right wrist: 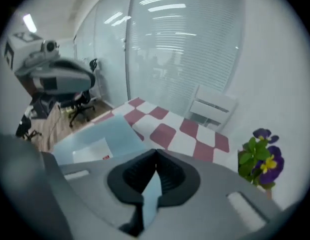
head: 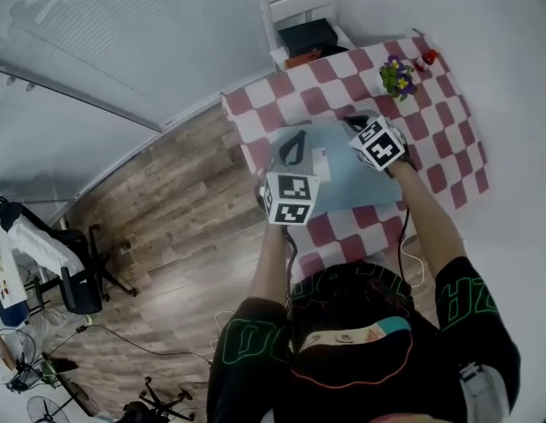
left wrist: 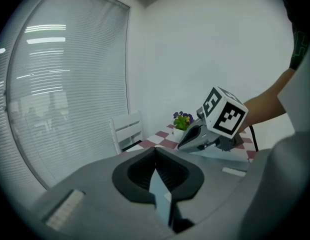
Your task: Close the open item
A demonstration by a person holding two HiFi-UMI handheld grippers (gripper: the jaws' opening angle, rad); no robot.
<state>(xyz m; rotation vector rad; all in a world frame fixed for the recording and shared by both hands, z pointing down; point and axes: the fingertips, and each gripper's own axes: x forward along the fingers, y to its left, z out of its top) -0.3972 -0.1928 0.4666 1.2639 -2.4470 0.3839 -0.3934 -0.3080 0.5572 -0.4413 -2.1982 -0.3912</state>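
A pale blue folder (head: 357, 183) lies on the red-and-white checked table (head: 449, 139); in the right gripper view it (right wrist: 102, 131) lies flat with a white label on it. My left gripper (head: 293, 148) is at its left edge, and its jaws (left wrist: 156, 151) are shut on a thin pale blue sheet (left wrist: 161, 196) that stands on edge between them. My right gripper (head: 357, 123) is at the far edge, its jaws (right wrist: 156, 155) likewise shut on a pale blue sheet (right wrist: 151, 196). Each gripper shows in the other's view: the right gripper (left wrist: 195, 136), the left gripper (right wrist: 60, 79).
A small pot of purple and yellow flowers (head: 397, 77) stands at the table's far right, beside a little red object (head: 426, 59). A white chair (head: 299, 7) with a black item (head: 308, 35) on it stands beyond the table. Wooden floor lies to the left.
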